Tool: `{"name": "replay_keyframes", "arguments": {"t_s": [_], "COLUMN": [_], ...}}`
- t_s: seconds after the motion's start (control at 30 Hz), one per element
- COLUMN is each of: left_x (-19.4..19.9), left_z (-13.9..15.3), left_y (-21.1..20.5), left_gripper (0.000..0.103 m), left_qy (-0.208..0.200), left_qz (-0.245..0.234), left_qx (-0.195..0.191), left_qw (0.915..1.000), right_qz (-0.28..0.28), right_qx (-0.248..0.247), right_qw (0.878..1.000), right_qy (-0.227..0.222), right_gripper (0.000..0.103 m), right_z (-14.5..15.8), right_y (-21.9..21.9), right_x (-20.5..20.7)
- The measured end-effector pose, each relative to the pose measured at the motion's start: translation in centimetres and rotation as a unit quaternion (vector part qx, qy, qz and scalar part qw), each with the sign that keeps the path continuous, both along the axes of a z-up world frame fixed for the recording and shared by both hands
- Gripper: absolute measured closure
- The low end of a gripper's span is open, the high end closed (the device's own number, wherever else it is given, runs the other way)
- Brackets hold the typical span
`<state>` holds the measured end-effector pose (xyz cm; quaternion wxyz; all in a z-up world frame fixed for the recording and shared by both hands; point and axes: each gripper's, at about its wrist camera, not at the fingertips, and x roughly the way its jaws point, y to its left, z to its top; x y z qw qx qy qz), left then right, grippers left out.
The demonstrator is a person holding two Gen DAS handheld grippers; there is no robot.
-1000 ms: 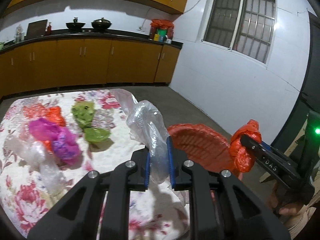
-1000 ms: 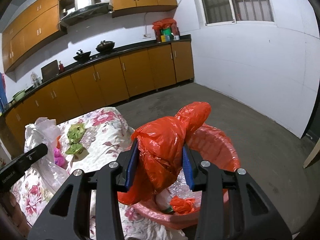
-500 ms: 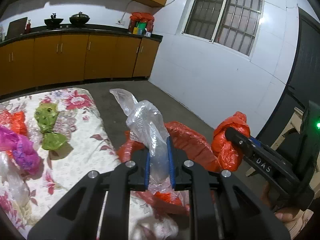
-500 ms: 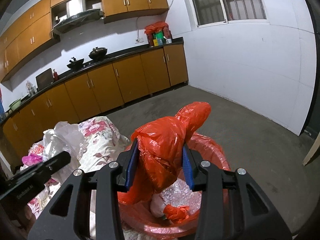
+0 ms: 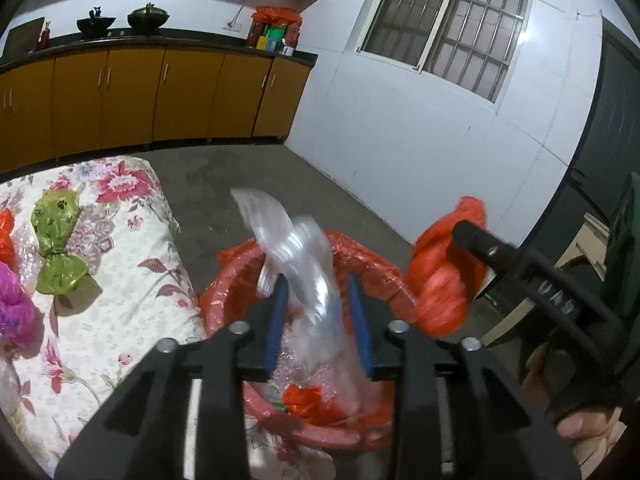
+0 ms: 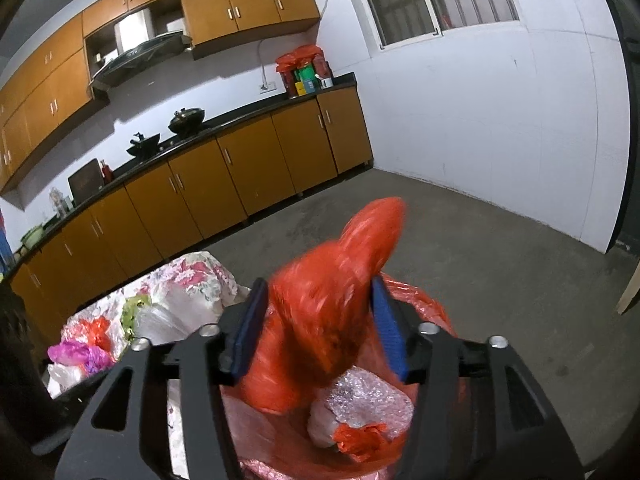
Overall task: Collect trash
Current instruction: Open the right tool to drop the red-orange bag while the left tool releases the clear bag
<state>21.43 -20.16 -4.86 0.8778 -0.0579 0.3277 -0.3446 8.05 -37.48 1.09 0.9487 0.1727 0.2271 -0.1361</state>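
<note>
My left gripper [image 5: 318, 314] stands open over the red bin [image 5: 228, 276]; the clear plastic bag [image 5: 304, 264] is blurred and loose between its blue pads. My right gripper [image 6: 318, 332] has also spread over the bin [image 6: 424, 308]; the red plastic bag [image 6: 324, 320] is blurred between the pads, which stand apart from its sides. The right gripper [image 5: 460, 232] and its red bag [image 5: 440, 292] show at the right of the left wrist view. The bin holds bubble wrap [image 6: 368, 404] and red scraps [image 6: 360, 440].
A table with a floral cloth [image 5: 132, 292] stands left of the bin. On it lie a green bag [image 5: 56, 240], a purple bag [image 5: 16, 312] and a red bag [image 5: 5, 236]. Kitchen cabinets [image 5: 120, 96] line the far wall.
Both grippers moved right from the table to above the bin. Both jaws have widened, and the clear bag and the red bag are slipping down, blurred.
</note>
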Motion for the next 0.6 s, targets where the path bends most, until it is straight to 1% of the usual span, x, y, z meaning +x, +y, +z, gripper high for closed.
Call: {"name": "replay_keyframes", "arguments": {"t_s": [0.17,0.23,0.33,0.43,0.6], "left_x": [0.2,0.2,-0.2,-0.5,-1.3], "left_z": [-0.9,-1.1,-1.0,-0.9,-0.8], "left_y": [0.6,1.4,3.3,5.4,9.5], "left_gripper": [0.063,0.056,0.045,0.039,0.034], "left_qy": [0.009,0.006,-0.009,-0.018,-0.03], "left_qz": [0.01,0.025,0.064,0.098,0.154], "left_qx": [0.007,0.014,0.026,0.042,0.069], "left_qw": [0.9999,0.9996,0.9976,0.9941,0.9852], "right_qz": [-0.008,-0.009,-0.006,0.005,0.04], "right_qx": [0.0,-0.004,-0.013,-0.023,-0.04], "right_qw": [1.0,1.0,1.0,1.0,0.998], "right_qy": [0.004,0.008,0.016,0.02,0.025], "right_gripper": [0.041,0.039,0.037,0.037,0.037], "right_z": [-0.3,-0.4,-0.6,-0.5,-0.4], "right_y": [-0.3,-0.2,0.4,1.3,3.8], "right_x": [-0.6,-0.8,-1.0,-0.7,0.1]}}
